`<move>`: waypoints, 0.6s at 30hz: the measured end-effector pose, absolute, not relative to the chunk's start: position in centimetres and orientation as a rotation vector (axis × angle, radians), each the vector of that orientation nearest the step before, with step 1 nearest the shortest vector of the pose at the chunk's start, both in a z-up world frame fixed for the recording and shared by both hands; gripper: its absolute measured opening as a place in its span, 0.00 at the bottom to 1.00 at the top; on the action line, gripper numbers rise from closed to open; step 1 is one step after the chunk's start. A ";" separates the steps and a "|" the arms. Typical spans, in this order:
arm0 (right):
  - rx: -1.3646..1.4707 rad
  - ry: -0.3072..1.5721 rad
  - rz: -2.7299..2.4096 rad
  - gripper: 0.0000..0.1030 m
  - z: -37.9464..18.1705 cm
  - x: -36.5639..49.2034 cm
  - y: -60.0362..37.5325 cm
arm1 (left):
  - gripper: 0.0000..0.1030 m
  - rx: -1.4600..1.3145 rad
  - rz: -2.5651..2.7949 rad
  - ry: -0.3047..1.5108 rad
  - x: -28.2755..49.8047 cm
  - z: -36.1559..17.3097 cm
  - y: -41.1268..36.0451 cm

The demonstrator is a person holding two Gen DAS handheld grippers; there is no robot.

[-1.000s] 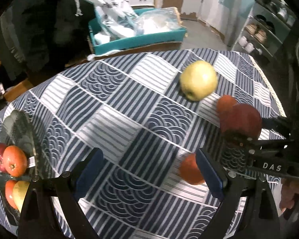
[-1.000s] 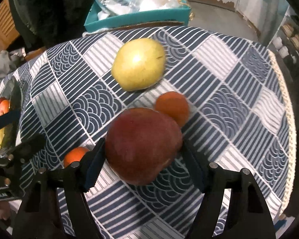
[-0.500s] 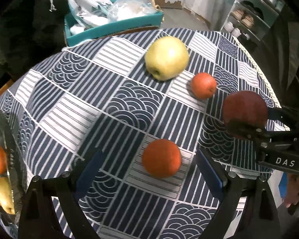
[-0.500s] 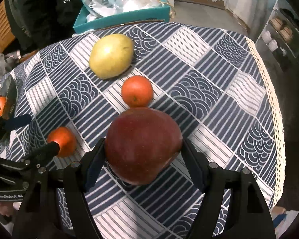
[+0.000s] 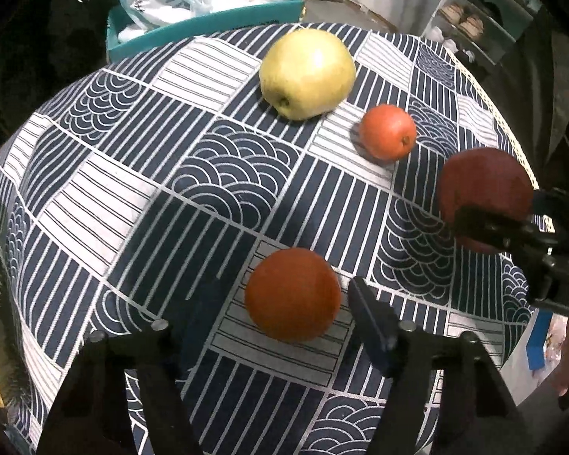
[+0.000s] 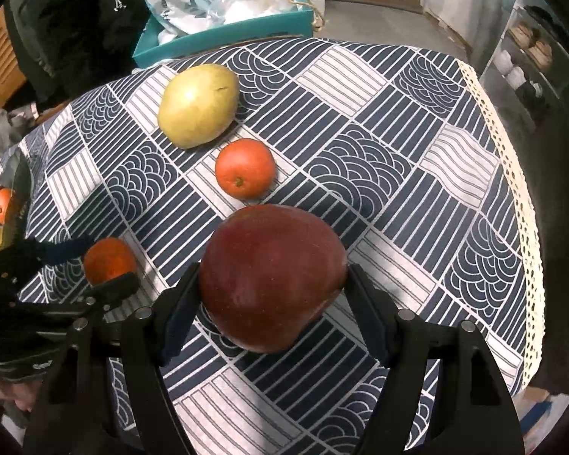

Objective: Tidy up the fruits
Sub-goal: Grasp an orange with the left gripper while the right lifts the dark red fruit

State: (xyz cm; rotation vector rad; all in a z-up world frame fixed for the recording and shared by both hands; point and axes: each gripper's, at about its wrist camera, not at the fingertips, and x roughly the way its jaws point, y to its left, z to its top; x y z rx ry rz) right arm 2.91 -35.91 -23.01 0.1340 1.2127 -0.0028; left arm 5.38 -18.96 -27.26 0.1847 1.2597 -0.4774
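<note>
Down over the near orange point(image 5: 293, 294) comes the left gripper point(image 5: 269, 326), and its jaws have just been closing, with the orange between them but a gap showing on the right side. Right gripper point(image 6: 273, 295) holds the big red apple point(image 6: 271, 275) tight between its two fingers, above the blue striped tablecloth point(image 6: 379, 121). A yellow pear point(image 6: 198, 105) and a second orange point(image 6: 245, 168) lie further back. More fruit sits in a dish point(image 6: 19, 185) at the left edge

Both wrist views steeply downward, close above tablecloth point(image 5: 216, 174), sharing pear point(image 6: 198, 105)
</note>
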 end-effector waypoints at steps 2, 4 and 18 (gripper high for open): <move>0.130 1.214 0.001 0.73 -23.1 3.0 -35.8 | 0.53 0.193 -0.486 1.267 5.2 -27.5 -19.1; 0.127 1.214 0.004 0.73 -23.1 3.0 -35.6 | 0.46 0.195 -0.503 1.253 5.1 -27.3 -19.2; 0.083 1.149 0.019 0.73 -20.8 3.5 -34.8 | 0.45 0.168 -0.458 1.175 5.1 -24.0 -17.7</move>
